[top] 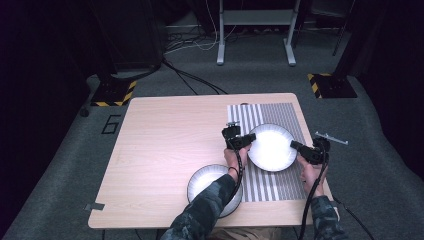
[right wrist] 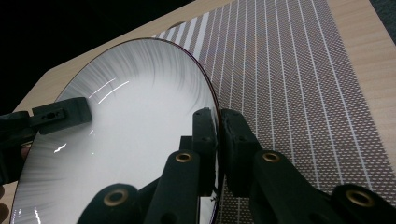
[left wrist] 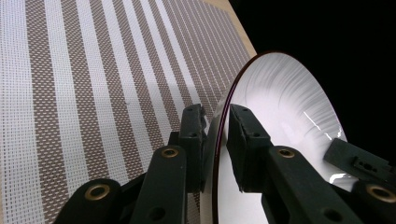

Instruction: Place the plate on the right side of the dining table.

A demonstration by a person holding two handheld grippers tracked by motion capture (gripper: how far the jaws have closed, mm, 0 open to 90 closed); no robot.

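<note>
plate held: white plate [top: 271, 147] with thin dark rim, over the striped mat [top: 287, 112] at the right half of the table [top: 165, 140]; pinched at its left and right edges by both grippers. From the high view I cannot tell if it is lifted or just resting on the mat.
left gripper: left gripper [left wrist: 215, 140] clamped on the plate's left rim, one jaw under, one jaw on the inner face; rim sits between the pads in the left gripper view.
right gripper: right gripper [right wrist: 218, 140] clamped on the opposite rim, the same sort of thin-edge bite; the left gripper's jaw tip shows across the plate in this view.
second plate: another white plate [top: 204, 181] near the table's near edge, left of the mat, partly under the person's left sleeve [top: 207, 207]; untouched by either gripper.
risk 1: glossy rim, shallow bite. If one gripper loosens or the hands move at different speeds, the plate likely pivots on the other grip and drops.
risk 2: hands pulling apart or pushing together could slide the rim out of the pads; the glaze looks slick.
risk 3: tilting could let the plate swing and knock the table; chipping is possible.
risk 4: if it goes toward the near plate, the left forearm sits over that one, so a clash or hard plate-on-plate contact is likely.
risk 5: the mat may drag if the plate is slid, not lifted.
</note>
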